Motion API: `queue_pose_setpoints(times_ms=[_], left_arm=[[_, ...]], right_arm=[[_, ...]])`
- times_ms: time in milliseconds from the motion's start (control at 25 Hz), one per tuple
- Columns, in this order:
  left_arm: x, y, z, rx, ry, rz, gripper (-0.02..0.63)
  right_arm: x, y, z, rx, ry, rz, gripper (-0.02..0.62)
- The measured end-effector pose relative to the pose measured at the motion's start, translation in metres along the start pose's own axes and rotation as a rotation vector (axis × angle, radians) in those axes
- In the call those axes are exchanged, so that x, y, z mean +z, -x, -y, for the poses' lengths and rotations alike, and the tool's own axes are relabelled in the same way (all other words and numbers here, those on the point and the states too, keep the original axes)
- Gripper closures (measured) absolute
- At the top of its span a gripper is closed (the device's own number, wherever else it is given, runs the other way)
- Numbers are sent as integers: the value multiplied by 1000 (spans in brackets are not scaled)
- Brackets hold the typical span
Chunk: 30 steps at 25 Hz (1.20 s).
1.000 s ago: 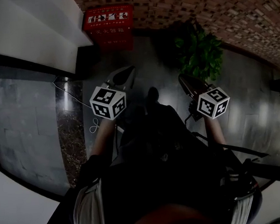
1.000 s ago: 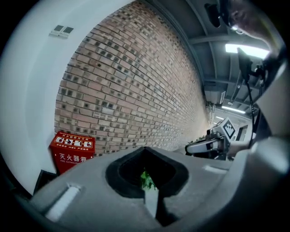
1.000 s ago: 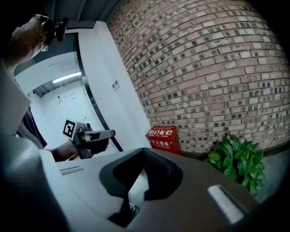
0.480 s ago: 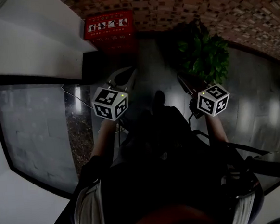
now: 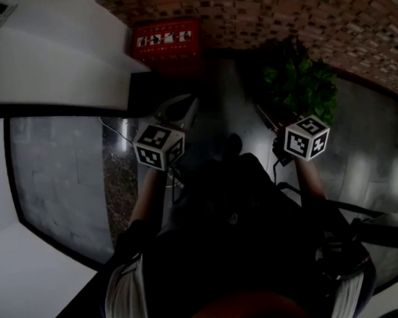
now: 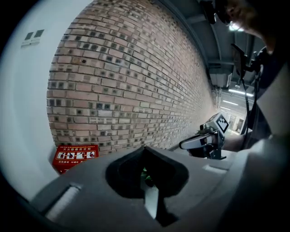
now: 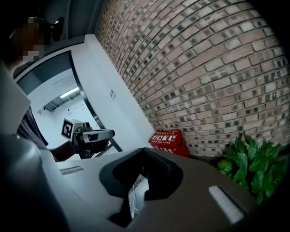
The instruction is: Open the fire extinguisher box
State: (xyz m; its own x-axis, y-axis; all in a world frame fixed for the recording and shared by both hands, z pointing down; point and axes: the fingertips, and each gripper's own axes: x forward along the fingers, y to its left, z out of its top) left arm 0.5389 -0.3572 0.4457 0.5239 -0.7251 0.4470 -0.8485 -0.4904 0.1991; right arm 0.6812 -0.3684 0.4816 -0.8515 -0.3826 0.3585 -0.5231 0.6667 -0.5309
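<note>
The red fire extinguisher box (image 5: pixel 166 43) stands closed on the floor against the brick wall, with white pictograms on its lid. It also shows low left in the left gripper view (image 6: pixel 75 156) and at centre in the right gripper view (image 7: pixel 168 140). My left gripper (image 5: pixel 186 105) points toward it from well short, jaws shut and empty, tips meeting (image 6: pixel 145 147). My right gripper (image 5: pixel 260 110) is held level beside it to the right, also shut on nothing (image 7: pixel 144 150). Each gripper shows in the other's view: the right gripper (image 6: pixel 200 142), the left gripper (image 7: pixel 97 133).
A green potted plant (image 5: pixel 300 84) stands right of the box by the brick wall (image 5: pixel 297 10). A white wall (image 5: pixel 47 64) and a dark glass panel (image 5: pixel 60 179) run along the left. A thin white cable (image 5: pixel 118 137) trails over the glossy dark floor (image 5: pixel 225 98).
The red box has slid right and a little lower in the head view, and the white wall fills more of the left, as both grippers advance together. Both jaws stay shut.
</note>
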Motion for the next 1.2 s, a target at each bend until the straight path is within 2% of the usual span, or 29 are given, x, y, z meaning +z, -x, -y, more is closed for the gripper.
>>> queue_pose_setpoints(times_ms=[240,440,760,1000,1200], left_arm=[[8,-7,-1,49,0,-36,606],[8,-11,1,64,-14,-60,606],[18,-20,-2,64,-58,-51,606],[18,-15,-21,76,-74,-33,606],[22,-2,-54,109,-89,-21,606]], right_arm=[[16,-10,18,58,-13,-3,594],[16,-12,27,75,-24,4,594],[19,-21,26,92,-12,-4,594],[22,-41,24,87,13,-32,594],[29,-69,11,85,93,-67,594]])
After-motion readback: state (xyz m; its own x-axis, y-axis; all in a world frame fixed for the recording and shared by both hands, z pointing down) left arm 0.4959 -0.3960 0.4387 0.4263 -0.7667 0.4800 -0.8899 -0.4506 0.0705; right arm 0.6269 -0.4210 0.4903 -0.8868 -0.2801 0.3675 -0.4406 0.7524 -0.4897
